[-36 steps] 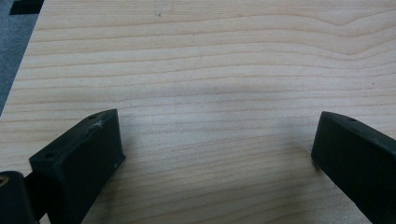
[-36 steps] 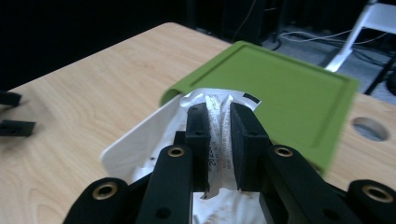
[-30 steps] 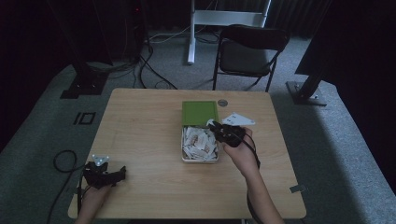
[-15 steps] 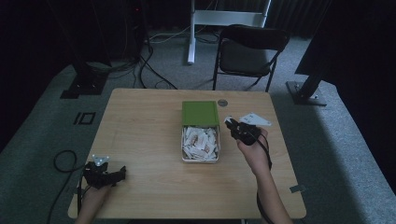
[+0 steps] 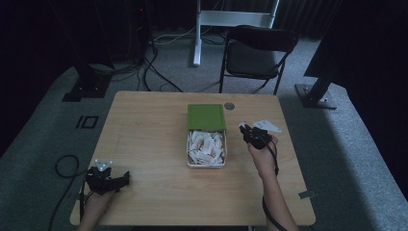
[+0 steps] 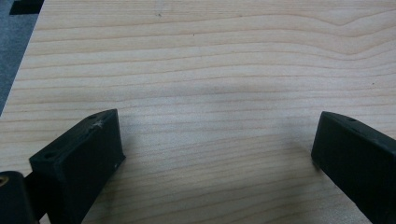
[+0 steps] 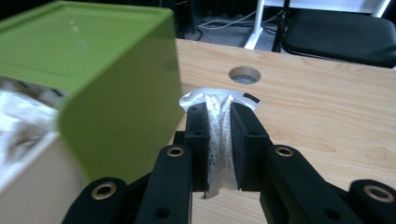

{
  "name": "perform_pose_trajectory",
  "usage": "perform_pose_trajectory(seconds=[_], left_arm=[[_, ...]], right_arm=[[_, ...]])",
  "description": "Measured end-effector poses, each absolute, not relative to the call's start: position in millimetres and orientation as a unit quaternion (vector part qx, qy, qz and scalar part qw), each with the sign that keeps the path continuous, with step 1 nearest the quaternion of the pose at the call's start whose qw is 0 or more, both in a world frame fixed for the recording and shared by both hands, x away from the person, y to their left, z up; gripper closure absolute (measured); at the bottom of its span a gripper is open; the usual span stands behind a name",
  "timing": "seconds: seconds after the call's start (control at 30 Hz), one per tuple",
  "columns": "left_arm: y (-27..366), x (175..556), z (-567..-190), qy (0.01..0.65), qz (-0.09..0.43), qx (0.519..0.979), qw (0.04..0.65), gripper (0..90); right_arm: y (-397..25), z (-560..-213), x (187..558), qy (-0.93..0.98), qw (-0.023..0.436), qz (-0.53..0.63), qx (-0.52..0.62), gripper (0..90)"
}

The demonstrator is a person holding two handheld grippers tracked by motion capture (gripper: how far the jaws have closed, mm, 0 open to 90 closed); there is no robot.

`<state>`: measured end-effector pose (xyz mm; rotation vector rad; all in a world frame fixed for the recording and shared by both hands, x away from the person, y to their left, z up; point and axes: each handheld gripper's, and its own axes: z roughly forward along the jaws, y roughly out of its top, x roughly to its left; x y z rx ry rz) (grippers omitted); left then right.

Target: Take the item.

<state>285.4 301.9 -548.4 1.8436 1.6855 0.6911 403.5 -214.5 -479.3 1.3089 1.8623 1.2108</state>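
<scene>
A white sachet [image 7: 219,140] with dark print sits pinched upright between the closed jaws of the right gripper [image 5: 251,134], held above the desk [image 5: 154,130] just right of the box [image 5: 207,161], toward the desk's right edge. The box, near the desk's middle, is full of similar white packets [image 5: 206,147]; its green lid [image 5: 206,116] stands at the far end, with a round hole [image 5: 229,106] in the desk just beyond it. A white card [image 5: 267,126] lies beside the right gripper, nearer the right edge. At the near left corner the left gripper [image 5: 107,179] rests low over bare wood, its jaws spread wide and holding nothing.
</scene>
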Motion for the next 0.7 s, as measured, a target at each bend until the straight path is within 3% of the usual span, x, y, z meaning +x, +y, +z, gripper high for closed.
perform_pose_trajectory(seconds=[0.7], left_arm=[[302, 285, -549, 0.626, 0.257, 0.684, 0.272, 2.7]], right_arm=[[-215, -536, 440, 0.691, 0.268, 0.394, 0.544, 77.7]])
